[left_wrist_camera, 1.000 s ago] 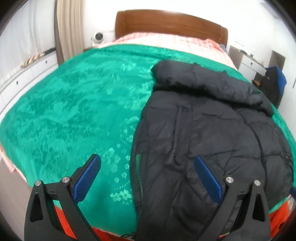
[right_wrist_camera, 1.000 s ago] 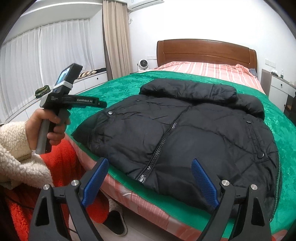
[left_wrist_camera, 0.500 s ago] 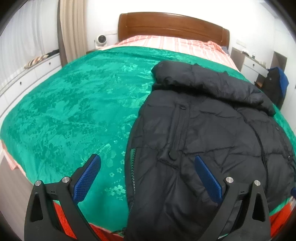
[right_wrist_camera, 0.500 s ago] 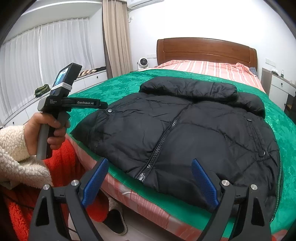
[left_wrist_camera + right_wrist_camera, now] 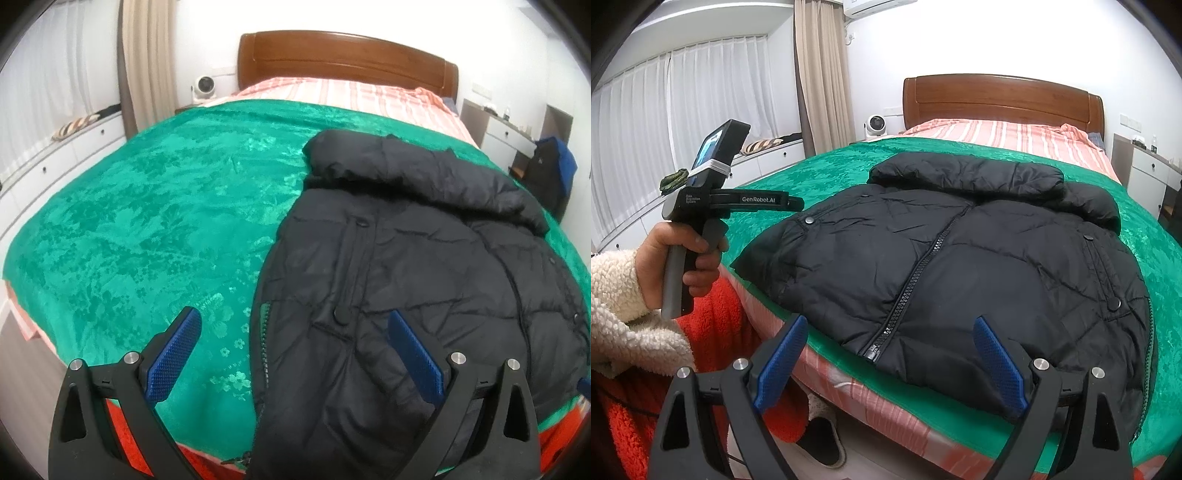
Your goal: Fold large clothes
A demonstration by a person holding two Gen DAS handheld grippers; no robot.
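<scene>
On the green bedspread [image 5: 155, 221] a black puffer jacket [image 5: 960, 266] is lying front up and zipped, its collar toward the wooden headboard [image 5: 1001, 96] and its hem reaching the foot edge of the bed [image 5: 857, 373], where a corner is hanging slightly over. I am holding my left hand-held gripper [image 5: 295, 354] spread wide above the jacket's left hem, one blue pad [image 5: 173, 360] hanging over bare bedspread and the other over black fabric, gripping nothing. My right hand-held gripper [image 5: 890, 363] is likewise gaping wide just short of the hem near the zipper's lower end, touching nothing. My left hand [image 5: 679, 258], in a fleecy cream sleeve, is showing in the right wrist view beside the jacket's near corner.

Left of the jacket, a broad stretch of bedspread is lying open up to the striped pink sheet [image 5: 351, 96] by the headboard. A white drawer unit [image 5: 48, 170] is running along the curtained window side, a striped cushion [image 5: 75, 123] resting on it. A slipper [image 5: 820, 443] is sitting on the floor under the foot edge.
</scene>
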